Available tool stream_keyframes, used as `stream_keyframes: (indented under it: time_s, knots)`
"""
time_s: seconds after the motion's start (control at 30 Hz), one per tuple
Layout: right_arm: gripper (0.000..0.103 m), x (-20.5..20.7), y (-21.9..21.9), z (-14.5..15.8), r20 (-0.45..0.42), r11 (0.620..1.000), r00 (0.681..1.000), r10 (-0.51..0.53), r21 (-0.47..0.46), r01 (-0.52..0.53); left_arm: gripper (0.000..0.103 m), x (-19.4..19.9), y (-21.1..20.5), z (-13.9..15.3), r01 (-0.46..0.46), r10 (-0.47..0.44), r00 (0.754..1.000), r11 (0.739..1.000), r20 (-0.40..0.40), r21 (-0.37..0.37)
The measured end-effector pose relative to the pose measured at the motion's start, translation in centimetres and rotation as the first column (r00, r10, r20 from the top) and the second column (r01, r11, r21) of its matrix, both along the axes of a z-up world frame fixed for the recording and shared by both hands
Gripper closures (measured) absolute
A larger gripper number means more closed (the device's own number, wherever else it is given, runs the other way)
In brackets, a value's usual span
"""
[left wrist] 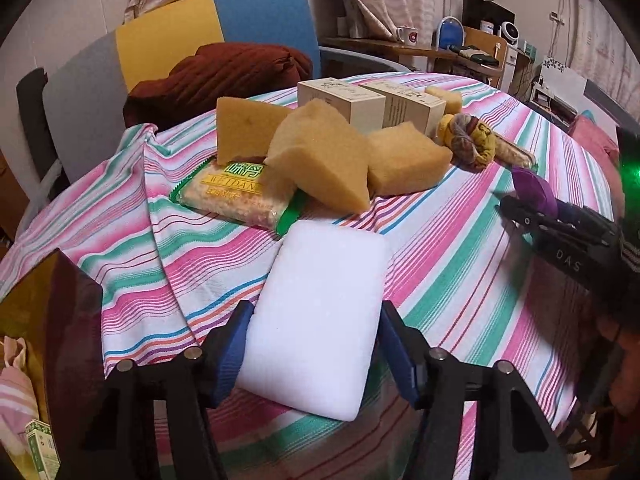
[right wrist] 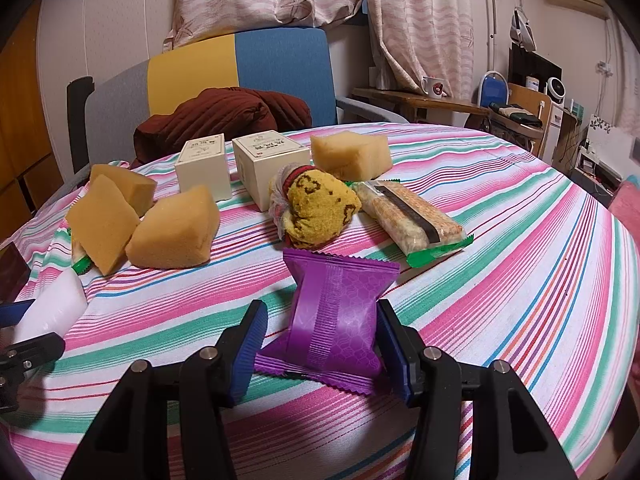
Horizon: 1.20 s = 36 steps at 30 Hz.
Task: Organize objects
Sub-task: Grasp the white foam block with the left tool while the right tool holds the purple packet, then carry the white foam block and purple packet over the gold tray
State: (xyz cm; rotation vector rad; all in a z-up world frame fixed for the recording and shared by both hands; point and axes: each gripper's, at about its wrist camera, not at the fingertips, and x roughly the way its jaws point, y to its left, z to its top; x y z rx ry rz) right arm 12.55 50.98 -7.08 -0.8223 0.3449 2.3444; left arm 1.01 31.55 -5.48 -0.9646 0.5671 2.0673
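Observation:
My left gripper (left wrist: 316, 344) is shut on a white foam block (left wrist: 320, 320), both blue pads against its sides, near the table's front edge; the block also shows in the right wrist view (right wrist: 56, 304). My right gripper (right wrist: 322, 336) holds a purple snack packet (right wrist: 336, 316); the right pad touches it and the left pad stands slightly off. The packet also shows in the left wrist view (left wrist: 534, 190). Ahead lie several yellow sponges (right wrist: 172, 228), two cream boxes (right wrist: 264, 164), a yellow balled cloth (right wrist: 316, 208) and two green-edged cracker packs (right wrist: 416, 216) (left wrist: 236, 192).
The table wears a pink, green and white striped cloth (right wrist: 520, 264). A chair with a blue and yellow back (right wrist: 240, 76) and a maroon cushion (right wrist: 224, 116) stands behind it. A dark red box (left wrist: 60, 304) sits at the left edge. Shelves and a desk stand at the far right.

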Motion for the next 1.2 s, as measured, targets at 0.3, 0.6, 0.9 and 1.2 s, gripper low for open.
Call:
stream_keyframes:
  time_s: [0.3, 0.6, 0.9, 1.2]
  knots:
    - [0.047, -0.1, -0.2, 0.1, 0.0, 1.0, 1.0, -0.004, 0.014, 0.004, 0.044, 0.8, -0.8, 0.7, 0.002, -0.003, 1.0, 0.999, 0.005, 0.05]
    - [0.052, 0.0, -0.5, 0.0, -0.009, 0.999, 1.0, -0.009, 0.037, 0.009, 0.044, 2.9, -2.1, 3.5, 0.019, -0.022, 1.0, 0.986, 0.013, 0.167]
    - [0.052, 0.4, -0.7, 0.0, -0.015, 1.0, 1.0, -0.009, 0.024, 0.01, 0.044, 3.0, -5.4, 5.5, -0.007, 0.001, 1.0, 0.968, 0.027, 0.25]
    - [0.052, 0.7, -3.1, 1.2, -0.05, 1.0, 0.999, -0.003, -0.021, 0.002, 0.044, 1.8, -10.1, 6.4, -0.082, 0.07, 0.996, 0.951, 0.051, 0.298]
